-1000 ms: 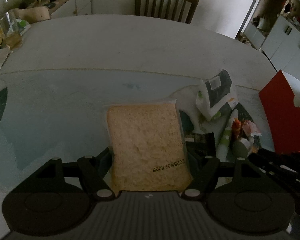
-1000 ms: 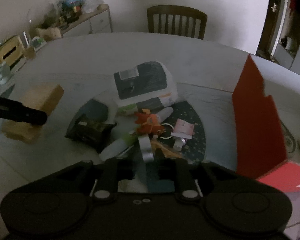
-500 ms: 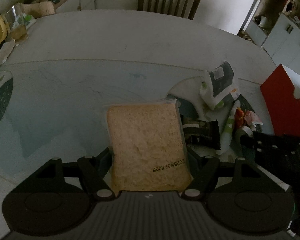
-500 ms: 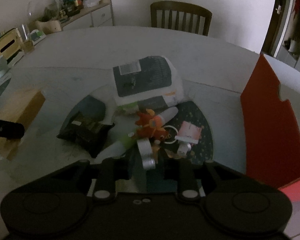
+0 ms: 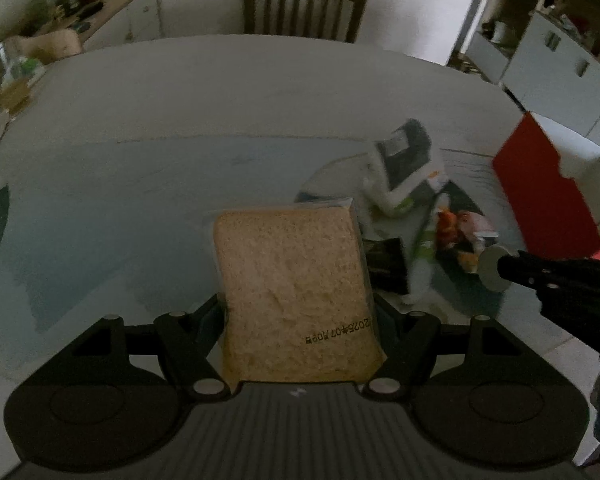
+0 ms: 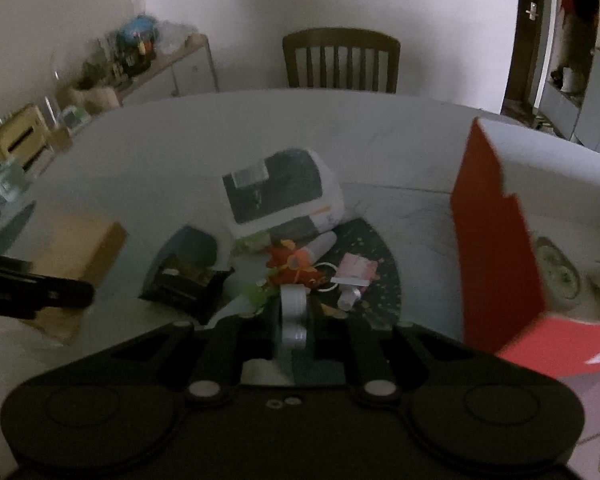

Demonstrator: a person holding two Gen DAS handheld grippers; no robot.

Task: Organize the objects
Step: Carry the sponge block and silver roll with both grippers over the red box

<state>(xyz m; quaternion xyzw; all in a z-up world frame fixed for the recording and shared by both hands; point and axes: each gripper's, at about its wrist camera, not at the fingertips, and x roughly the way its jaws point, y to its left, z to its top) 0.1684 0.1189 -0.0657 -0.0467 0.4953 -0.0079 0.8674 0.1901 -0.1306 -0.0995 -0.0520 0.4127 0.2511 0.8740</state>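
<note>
Both your grippers are loaded above the table (image 5: 260,92).

Your left gripper (image 5: 298,312) has its fingers spread wide and clamped on the wrapped bread slice (image 5: 296,300), near centre. Your right gripper (image 6: 294,320) has its fingers pinched nearly together on a small silver roll (image 6: 294,312), just near of the clutter pile, left of the red box (image 6: 496,248).

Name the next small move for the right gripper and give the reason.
Probably carry the small silver roll rightward toward the red box and let it go there. The right gripper is shut on the roll, lifted off the pile of small items, and the box stands open just to its right. The left gripper is busy holding the wrapped bread.
</note>
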